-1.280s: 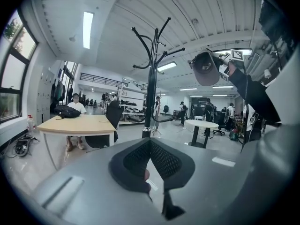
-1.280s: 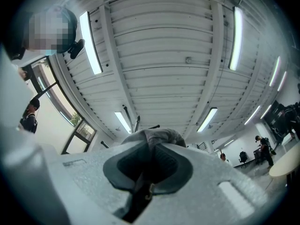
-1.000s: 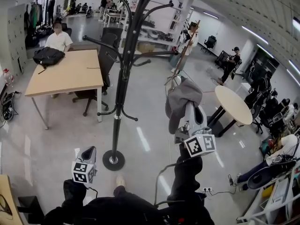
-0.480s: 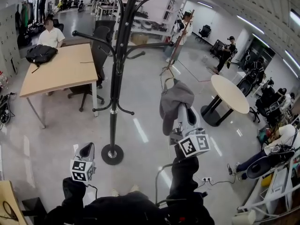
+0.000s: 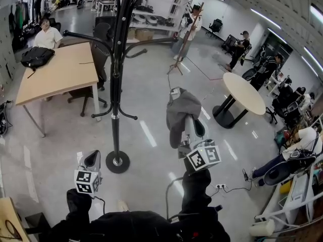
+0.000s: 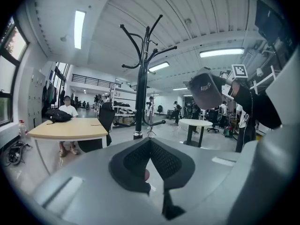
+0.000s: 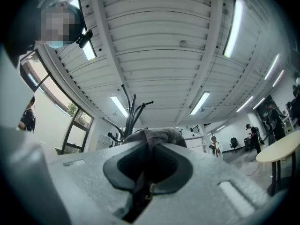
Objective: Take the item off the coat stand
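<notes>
The black coat stand [image 5: 116, 84] rises from its round base on the floor, and its hooks are bare; it also shows in the left gripper view [image 6: 142, 78]. My right gripper [image 5: 185, 120] is shut on a grey cap [image 5: 180, 110], held in the air to the right of the stand and clear of its hooks. In the right gripper view the cap's fabric [image 7: 152, 136] is pinched between the jaws of the right gripper [image 7: 149, 165], with the stand [image 7: 129, 111] behind. My left gripper [image 5: 94, 158] hangs low near the stand's base, shut and holding nothing [image 6: 150, 165]. The cap [image 6: 205, 89] appears at the upper right of that view.
A wooden table [image 5: 55, 74] with a black bag [image 5: 34, 56] stands at the left, a seated person behind it. An office chair [image 5: 103, 39] is behind the stand. A round table [image 5: 244, 92] is at the right. Several people stand at the back and right.
The right gripper has come down with the cap, a little further from the stand's hooks. The left gripper has hardly shifted.
</notes>
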A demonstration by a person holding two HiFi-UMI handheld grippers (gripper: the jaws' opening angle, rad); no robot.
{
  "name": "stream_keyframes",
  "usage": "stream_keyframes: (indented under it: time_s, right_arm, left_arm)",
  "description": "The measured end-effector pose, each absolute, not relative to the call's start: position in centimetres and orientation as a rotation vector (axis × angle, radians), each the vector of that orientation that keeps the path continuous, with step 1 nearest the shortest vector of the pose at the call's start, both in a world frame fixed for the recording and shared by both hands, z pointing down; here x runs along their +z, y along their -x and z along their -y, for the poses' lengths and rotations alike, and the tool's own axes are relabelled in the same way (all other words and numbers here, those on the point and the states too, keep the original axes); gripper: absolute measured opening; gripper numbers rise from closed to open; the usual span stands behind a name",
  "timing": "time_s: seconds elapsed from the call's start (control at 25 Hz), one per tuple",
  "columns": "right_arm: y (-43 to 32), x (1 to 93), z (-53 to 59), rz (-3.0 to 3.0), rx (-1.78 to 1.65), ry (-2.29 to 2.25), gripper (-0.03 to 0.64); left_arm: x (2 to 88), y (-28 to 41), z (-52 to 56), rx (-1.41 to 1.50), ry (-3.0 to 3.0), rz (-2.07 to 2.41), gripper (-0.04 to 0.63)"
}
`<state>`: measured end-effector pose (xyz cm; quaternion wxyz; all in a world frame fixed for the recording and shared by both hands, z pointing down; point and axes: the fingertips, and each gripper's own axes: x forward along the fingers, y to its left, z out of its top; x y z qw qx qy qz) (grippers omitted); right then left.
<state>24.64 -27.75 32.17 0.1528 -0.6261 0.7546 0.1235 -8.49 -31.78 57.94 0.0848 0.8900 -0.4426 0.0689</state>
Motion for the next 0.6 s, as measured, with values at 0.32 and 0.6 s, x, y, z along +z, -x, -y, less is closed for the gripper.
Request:
stream_keyframes:
  time_s: [0.32, 0.6]
  right_arm:
    - [-26.2, 35.4, 28.0, -2.217, 0.244, 1.759, 0.023]
    - [-26.4, 37.0, 28.4, -2.300, 0.189, 1.684, 0.023]
  left_arm:
    - [56.9, 6.5, 31.2, 0.208, -2.653, 1.371, 0.002]
    - [55.9, 5.3, 30.0, 0.189, -2.625, 1.450, 0.003]
